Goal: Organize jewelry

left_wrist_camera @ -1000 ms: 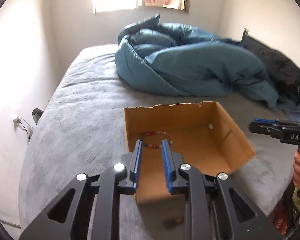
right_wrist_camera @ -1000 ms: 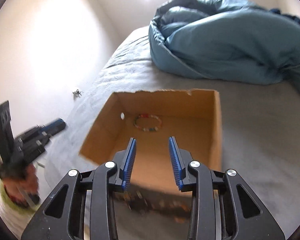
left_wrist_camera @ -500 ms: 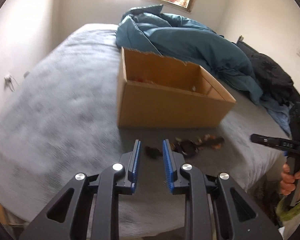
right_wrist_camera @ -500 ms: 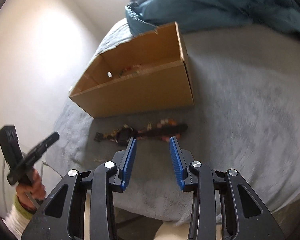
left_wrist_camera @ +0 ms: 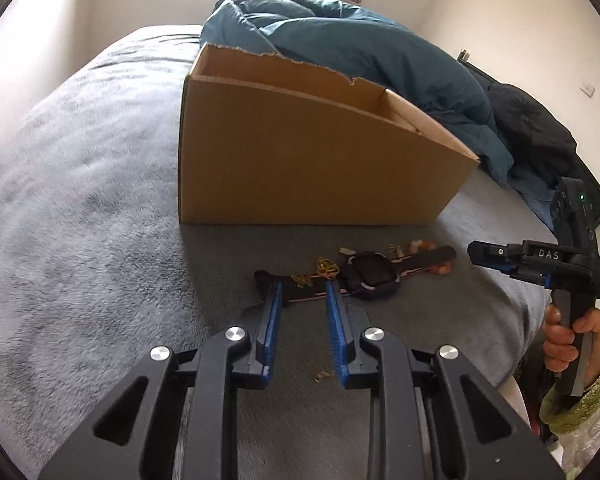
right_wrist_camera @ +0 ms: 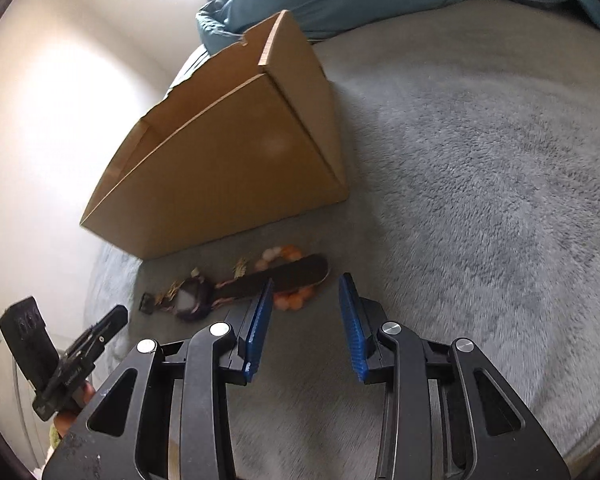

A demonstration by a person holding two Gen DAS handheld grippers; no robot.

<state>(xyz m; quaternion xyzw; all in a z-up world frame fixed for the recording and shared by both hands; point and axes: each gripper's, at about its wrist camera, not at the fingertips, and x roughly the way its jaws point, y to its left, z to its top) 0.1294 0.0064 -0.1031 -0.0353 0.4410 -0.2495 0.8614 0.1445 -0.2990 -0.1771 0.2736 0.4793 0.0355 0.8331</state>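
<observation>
A black smartwatch point(left_wrist_camera: 370, 274) lies flat on the grey bed in front of a cardboard box point(left_wrist_camera: 300, 160), with a gold chain point(left_wrist_camera: 324, 268) and an orange bead bracelet point(left_wrist_camera: 420, 246) tangled around its strap. My left gripper point(left_wrist_camera: 303, 292) is low over the strap's left end, open, with nothing pressed between its blue pads. My right gripper point(right_wrist_camera: 306, 284) stands open just short of the orange bead bracelet point(right_wrist_camera: 288, 300) and the strap's right end point(right_wrist_camera: 284, 274). Each gripper shows in the other's view: the right gripper point(left_wrist_camera: 474, 251) and the left gripper point(right_wrist_camera: 118, 316). The box's inside is hidden.
A rumpled blue duvet point(left_wrist_camera: 360, 52) lies behind the box, with dark clothing point(left_wrist_camera: 532, 132) at the right. A small gold bit point(left_wrist_camera: 320, 376) sits on the blanket under my left gripper. The bed's edge drops off near the hand point(left_wrist_camera: 560, 340) that holds the right gripper.
Both grippers have dropped from above the open box to its near side, low over the jewellery. The bracelet inside the box has gone out of sight. Neither gripper's gap has changed.
</observation>
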